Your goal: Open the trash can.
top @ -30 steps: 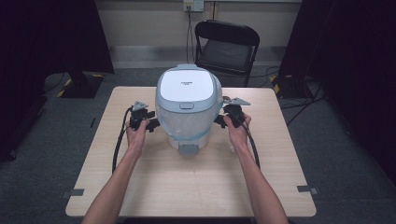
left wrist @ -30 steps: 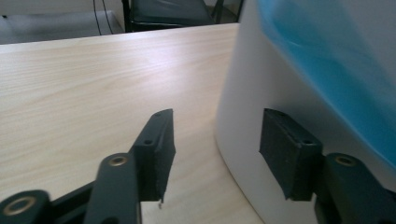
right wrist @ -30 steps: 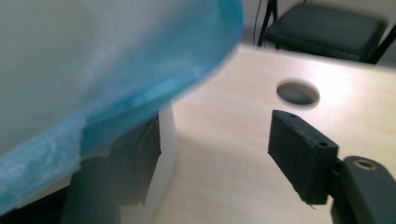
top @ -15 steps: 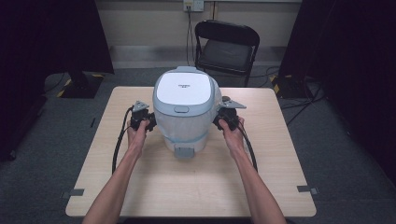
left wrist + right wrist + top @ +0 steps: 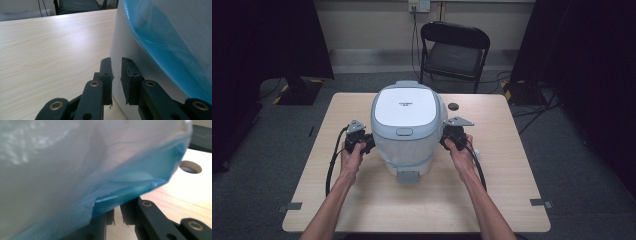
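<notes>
- Rice cooker (image 5: 408, 130): white and grey, lid shut, mid-table, blue film around its lower body.
- Left gripper (image 5: 362, 143): against the cooker's left side; jaws nearly closed, a narrow gap, nothing between them.
- Right gripper (image 5: 451, 137): at the cooker's right side under the film; jaws a narrow gap apart, seemingly empty.
- Table (image 5: 512, 175): light wood.
- Chair (image 5: 454, 50): black, beyond the table.

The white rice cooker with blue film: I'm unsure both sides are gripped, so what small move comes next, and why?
Probably press both grippers inward before lifting. The white rice cooker with blue film sits on the pale wooden table between the left gripper and right gripper. Each gripper's jaws are nearly closed with a narrow empty gap, beside the cooker's wall rather than around any part of it.
</notes>
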Demonstrator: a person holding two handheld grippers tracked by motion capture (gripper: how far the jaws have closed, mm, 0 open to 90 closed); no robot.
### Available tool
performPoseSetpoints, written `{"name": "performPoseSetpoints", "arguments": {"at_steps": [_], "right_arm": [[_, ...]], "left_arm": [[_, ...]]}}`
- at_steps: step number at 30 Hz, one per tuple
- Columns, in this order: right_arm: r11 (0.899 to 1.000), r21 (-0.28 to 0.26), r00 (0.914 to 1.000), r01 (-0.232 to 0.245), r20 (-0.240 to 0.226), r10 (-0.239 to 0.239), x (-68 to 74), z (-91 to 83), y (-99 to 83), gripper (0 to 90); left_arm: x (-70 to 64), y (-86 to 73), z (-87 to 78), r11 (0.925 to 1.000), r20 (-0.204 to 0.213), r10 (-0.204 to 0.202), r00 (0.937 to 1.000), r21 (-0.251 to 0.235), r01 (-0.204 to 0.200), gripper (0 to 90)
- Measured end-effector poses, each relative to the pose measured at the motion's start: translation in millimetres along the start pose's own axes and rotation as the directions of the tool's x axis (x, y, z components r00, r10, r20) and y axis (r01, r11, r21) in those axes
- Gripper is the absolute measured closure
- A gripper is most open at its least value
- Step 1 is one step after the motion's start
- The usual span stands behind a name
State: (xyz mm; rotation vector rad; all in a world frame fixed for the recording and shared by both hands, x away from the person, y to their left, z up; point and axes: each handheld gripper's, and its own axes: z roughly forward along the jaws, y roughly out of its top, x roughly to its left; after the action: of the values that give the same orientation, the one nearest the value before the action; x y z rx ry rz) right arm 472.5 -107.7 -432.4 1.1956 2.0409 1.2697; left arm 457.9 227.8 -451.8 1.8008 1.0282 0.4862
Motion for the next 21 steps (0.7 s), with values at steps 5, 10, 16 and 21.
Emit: {"name": "performPoseSetpoints", "arguments": {"at_steps": [5, 10, 16, 21], "right_arm": [[1.0, 0.016, 0.9996, 0.02, -0.019, -0.02, 3.4, -5.9, -1.4, 77.9], [1.0, 0.016, 0.9996, 0.018, -0.021, -0.017, 8.2, -8.9, -3.8, 82.5], [0.999, 0.031, 0.9992, 0.029, -0.028, -0.028, 12.5, -15.6, -6.8, 82.4], [0.999, 0.038, 0.9993, 0.026, -0.026, -0.025, 10.3, -17.7, -8.6, 71.3]], "left_arm": [[1.0, -5.3, -9.7, 1.0, 0.009, 0.001, 1.0, 0.003, -0.001, 71.9], [0.3, -5.0, -11.5, 0.9999, 0.01, 0.013, 0.9999, 0.009, -0.014, 71.5], [2.3, -3.1, -9.1, 0.9998, -0.006, 0.006, 1.0, 0.02, -0.006, 69.7], [4.4, -3.1, -9.4, 0.9997, -0.015, -0.004, 0.9999, 0.026, 0.004, 61.5]]}}
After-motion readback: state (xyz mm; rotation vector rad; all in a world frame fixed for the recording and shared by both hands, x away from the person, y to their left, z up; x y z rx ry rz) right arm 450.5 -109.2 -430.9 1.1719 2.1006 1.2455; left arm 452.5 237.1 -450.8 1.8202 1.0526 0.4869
